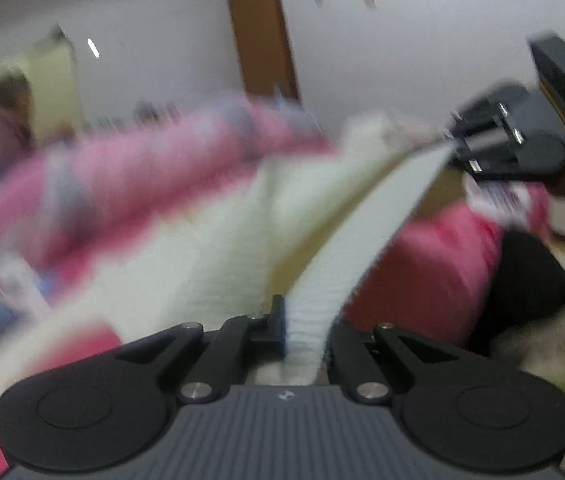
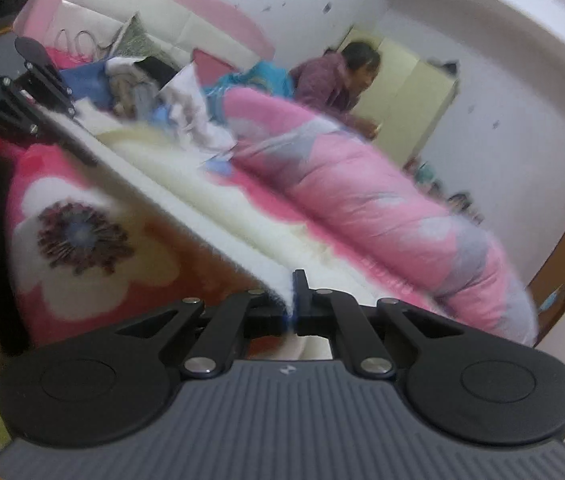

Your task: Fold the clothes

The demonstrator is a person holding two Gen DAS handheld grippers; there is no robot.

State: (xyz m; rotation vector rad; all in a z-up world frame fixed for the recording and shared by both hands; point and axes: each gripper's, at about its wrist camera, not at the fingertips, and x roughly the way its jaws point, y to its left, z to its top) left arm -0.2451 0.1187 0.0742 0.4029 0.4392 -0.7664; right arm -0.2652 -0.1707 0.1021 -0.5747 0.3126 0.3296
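Observation:
A cream knitted garment point(image 1: 218, 248) hangs stretched over the bed, its ribbed hem point(image 1: 366, 224) taut between both grippers. My left gripper point(image 1: 306, 328) is shut on one end of the hem. The right gripper point(image 1: 452, 140) appears at the upper right of the left wrist view, holding the other end. In the right wrist view my right gripper point(image 2: 292, 300) is shut on the cream garment point(image 2: 218, 208), and the hem runs up left to the left gripper point(image 2: 52, 120). The left wrist view is blurred.
A rolled pink quilt point(image 2: 362, 184) lies along the far side of the bed. A pink flowered blanket point(image 2: 94, 232) covers the near side. A pile of mixed clothes point(image 2: 154, 92) sits by the headboard. A person point(image 2: 338, 80) stands beyond the bed, near a brown door point(image 1: 262, 36).

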